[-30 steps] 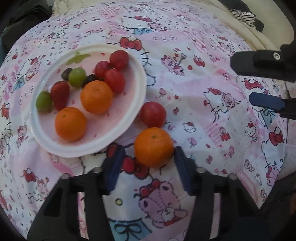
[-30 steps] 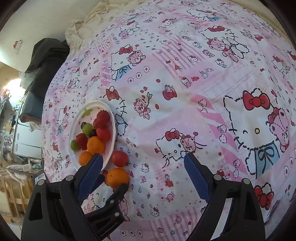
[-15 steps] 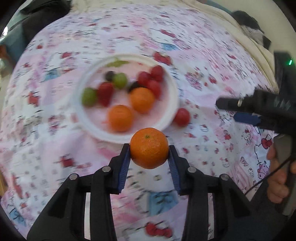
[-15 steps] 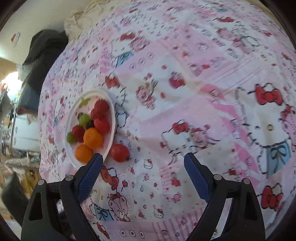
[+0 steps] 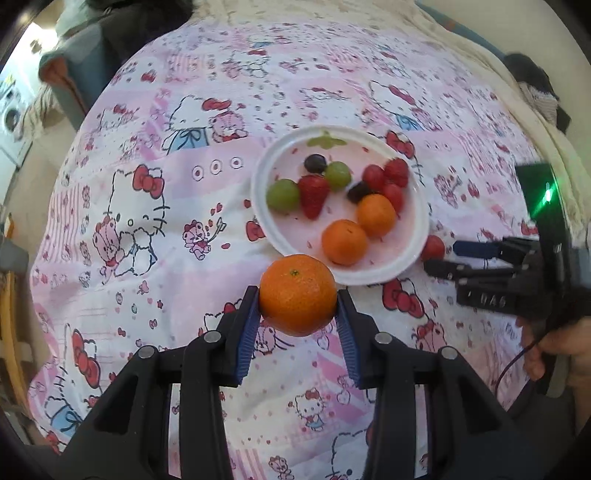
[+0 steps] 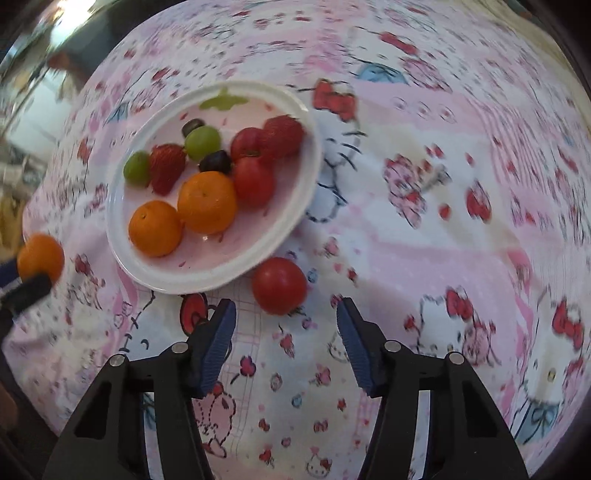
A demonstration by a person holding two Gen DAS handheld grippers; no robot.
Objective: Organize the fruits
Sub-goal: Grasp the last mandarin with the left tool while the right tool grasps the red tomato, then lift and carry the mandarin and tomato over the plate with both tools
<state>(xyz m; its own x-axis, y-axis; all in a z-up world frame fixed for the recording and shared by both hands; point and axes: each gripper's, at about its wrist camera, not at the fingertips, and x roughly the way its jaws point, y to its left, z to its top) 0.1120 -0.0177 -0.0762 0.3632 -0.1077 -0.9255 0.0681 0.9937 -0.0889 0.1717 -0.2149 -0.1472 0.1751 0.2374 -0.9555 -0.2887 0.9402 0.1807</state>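
Observation:
My left gripper is shut on an orange mandarin and holds it above the cloth, just in front of the white plate's rim. The plate holds two mandarins, strawberries, tomatoes and grapes. The held mandarin also shows at the left edge of the right wrist view. A red tomato lies on the cloth beside the plate's near rim. My right gripper is open, its blue fingertips just short of the tomato on either side. It shows at the right in the left wrist view.
A pink Hello Kitty cloth covers the table. Dark clothing and furniture lie beyond the far left edge. A hand holds the right gripper at the lower right.
My left gripper closed on the mandarin, lifted it off the cloth and swung left of the plate. My right gripper moved in towards the tomato and its fingers narrowed.

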